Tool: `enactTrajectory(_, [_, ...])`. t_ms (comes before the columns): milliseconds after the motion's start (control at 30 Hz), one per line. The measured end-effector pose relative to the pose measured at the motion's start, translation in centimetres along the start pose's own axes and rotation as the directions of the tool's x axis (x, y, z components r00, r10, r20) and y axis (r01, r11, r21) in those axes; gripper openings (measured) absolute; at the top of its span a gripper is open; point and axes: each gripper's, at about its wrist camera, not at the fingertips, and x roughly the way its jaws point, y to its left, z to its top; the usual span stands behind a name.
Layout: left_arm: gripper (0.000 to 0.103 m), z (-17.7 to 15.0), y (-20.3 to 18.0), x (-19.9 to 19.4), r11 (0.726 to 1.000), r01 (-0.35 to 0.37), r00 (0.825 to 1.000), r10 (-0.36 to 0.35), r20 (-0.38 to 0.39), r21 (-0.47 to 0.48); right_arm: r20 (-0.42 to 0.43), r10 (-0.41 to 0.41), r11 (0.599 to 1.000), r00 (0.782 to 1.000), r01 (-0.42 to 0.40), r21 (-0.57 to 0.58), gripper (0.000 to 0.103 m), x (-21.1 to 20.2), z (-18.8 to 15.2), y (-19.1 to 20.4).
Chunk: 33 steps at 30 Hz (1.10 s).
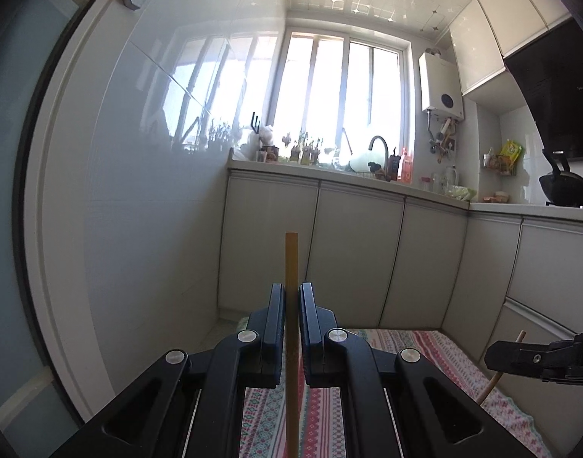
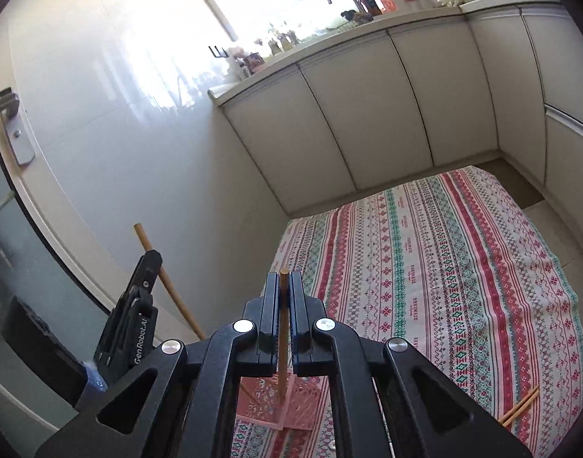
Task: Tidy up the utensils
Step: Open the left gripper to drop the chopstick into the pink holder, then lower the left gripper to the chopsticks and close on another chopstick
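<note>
- Left wrist view: the left claw (image 1: 291,297) is clamped on a pale chopstick (image 1: 291,259) standing upright, its tip well clear of the cabinets (image 1: 352,252).
- Right wrist view: the right claw (image 2: 284,286) pinches a darker chopstick (image 2: 282,343) above a pink basket (image 2: 291,404).
- The patterned cloth (image 2: 425,274) lies mostly bare, its far edge near the cabinets; two chopsticks (image 2: 520,406) lie by its right edge.
</note>
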Motion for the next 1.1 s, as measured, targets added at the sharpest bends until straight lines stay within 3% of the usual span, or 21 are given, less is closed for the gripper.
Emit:
enactTrajectory(267, [0.012, -1.6, -0.1, 2.1, 0.999, 0.038, 0.993, -0.037, -0.115, 0.008, -0.088, 0.032, 0.999, 0.996, -0.032, 0.008, 0.006, 3.0, -1.7, -0.2])
enactTrajectory(333, [0.034, -1.5, -0.2, 2.2, 0.999, 0.052, 0.988, -0.052, -0.148, -0.002, -0.095, 0.041, 0.999, 0.995, -0.039, 0.024, 0.012, 2.7, -1.4, -0.3])
enactTrajectory(400, [0.049, -1.4, -0.1, 2.0, 0.998, 0.063, 0.983, -0.065, -0.171, -0.019, -0.083, 0.056, 0.998, 0.995, -0.052, 0.046, 0.023, 1.9, -1.0, -0.5])
enactTrajectory(433, [0.051, -1.3, -0.1, 1.8, 0.998, 0.066, 0.981, -0.069, -0.181, -0.025, -0.073, 0.064, 0.996, 0.995, -0.06, 0.058, 0.032, 1.3, -0.8, -0.7])
enactTrajectory(500, [0.057, -1.1, -0.1, 1.4, 0.997, 0.066, 0.974, -0.07, -0.216, -0.028, -0.048, 0.072, 0.994, 0.996, -0.068, 0.081, 0.04, -0.2, -0.3, -1.2])
enactTrajectory(700, [0.074, -0.4, -1.1, -0.9, 0.998, 0.057, 0.95, -0.051, -0.307, 0.009, -0.045, 0.013, 0.994, 0.999, -0.008, 0.111, 0.051, -4.7, 0.0, -3.8])
enactTrajectory(800, [0.084, -0.4, -2.4, -2.6, 0.997, 0.064, 0.929, -0.04, -0.368, 0.053, -0.092, -0.048, 0.989, 0.995, 0.061, 0.136, 0.057, -6.3, -0.7, -5.9])
enactTrajectory(933, [0.088, -1.0, -4.7, -4.8, 0.99, 0.088, 0.894, -0.029, -0.446, 0.112, -0.181, -0.126, 0.975, 0.975, 0.155, 0.161, 0.065, -8.0, -2.4, -9.1])
enactTrajectory(1100, [0.089, -3.1, -7.1, -6.6, 0.987, 0.133, 0.815, -0.06, -0.577, 0.086, -0.315, -0.211, 0.946, 0.925, 0.275, 0.174, 0.073, -9.3, -5.2, -13.2])
